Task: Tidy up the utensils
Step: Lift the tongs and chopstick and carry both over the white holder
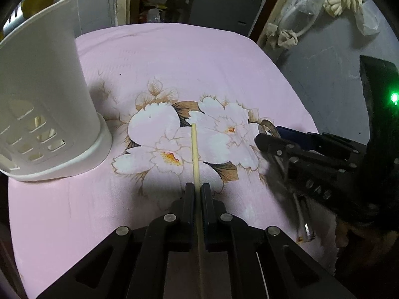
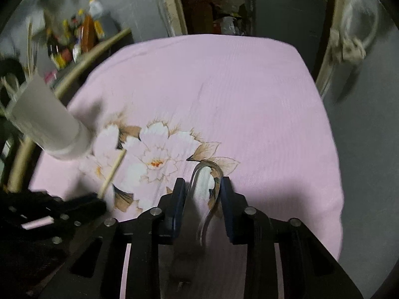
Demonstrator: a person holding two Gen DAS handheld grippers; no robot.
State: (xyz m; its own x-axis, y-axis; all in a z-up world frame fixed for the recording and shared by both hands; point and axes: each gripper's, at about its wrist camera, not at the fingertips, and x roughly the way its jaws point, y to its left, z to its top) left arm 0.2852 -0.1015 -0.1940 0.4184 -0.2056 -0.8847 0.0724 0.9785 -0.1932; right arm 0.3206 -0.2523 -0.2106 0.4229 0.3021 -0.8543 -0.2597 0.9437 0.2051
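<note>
Only the left wrist view shows the holder's (image 1: pixel 47 94) cutouts.

Pink floral cloth (image 1: pixel 154 57) under white holder (image 1: pixel 47 94)

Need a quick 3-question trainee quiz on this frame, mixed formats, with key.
1. True or false: the left gripper is shut on the wooden chopstick.
2. Multiple choice: the right gripper holds a
A. metal fork
B. clear plastic spoon
C. knife
3. Fill in: the white utensil holder stands on the ____ floral cloth.

Key:
1. True; its jaws clamp the stick near the lower end.
2. B
3. pink
</note>
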